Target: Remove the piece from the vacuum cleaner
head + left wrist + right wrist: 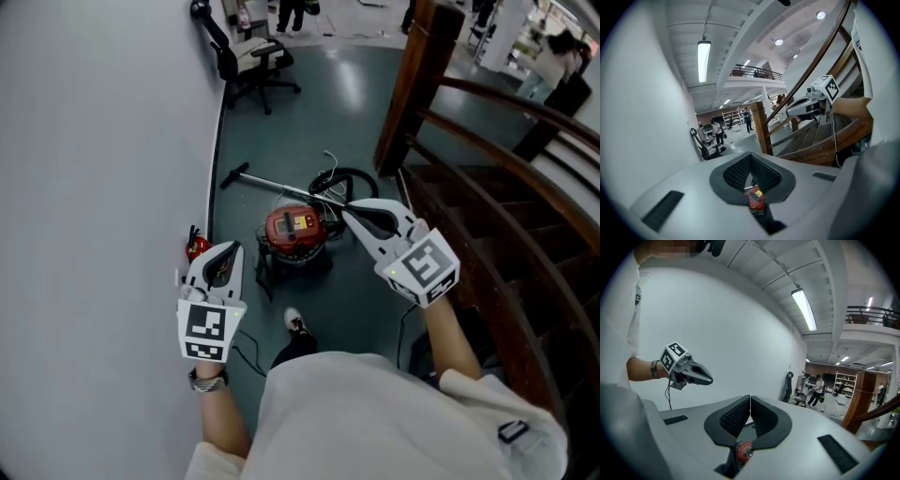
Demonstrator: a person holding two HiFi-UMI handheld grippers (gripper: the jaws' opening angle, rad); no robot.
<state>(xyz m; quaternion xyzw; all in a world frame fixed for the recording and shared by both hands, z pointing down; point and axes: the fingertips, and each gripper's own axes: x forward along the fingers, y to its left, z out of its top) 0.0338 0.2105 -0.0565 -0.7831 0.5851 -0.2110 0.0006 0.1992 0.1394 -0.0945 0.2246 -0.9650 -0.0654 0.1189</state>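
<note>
Vacuum cleaner (295, 230) on the floor (309, 103) — untouched
Left gripper (225, 251) and right gripper (354, 216) above it, jaws clenched, empty.

Person wears white shirt (375, 412), wristwatch (208, 381); left gripper (228, 247), right gripper (347, 210) are white.

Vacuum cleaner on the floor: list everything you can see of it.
The vacuum cleaner is a small canister: red glossy top with a yellowish label panel, black lower body, plastic by the look. It sits upright on the dark floor near the white wall. A black hose loops behind it, and a thin silver wand lies flat on the floor, ending in a dark head. Neither the left tongs nor the right tongs touch it; both are shut and empty.
</note>
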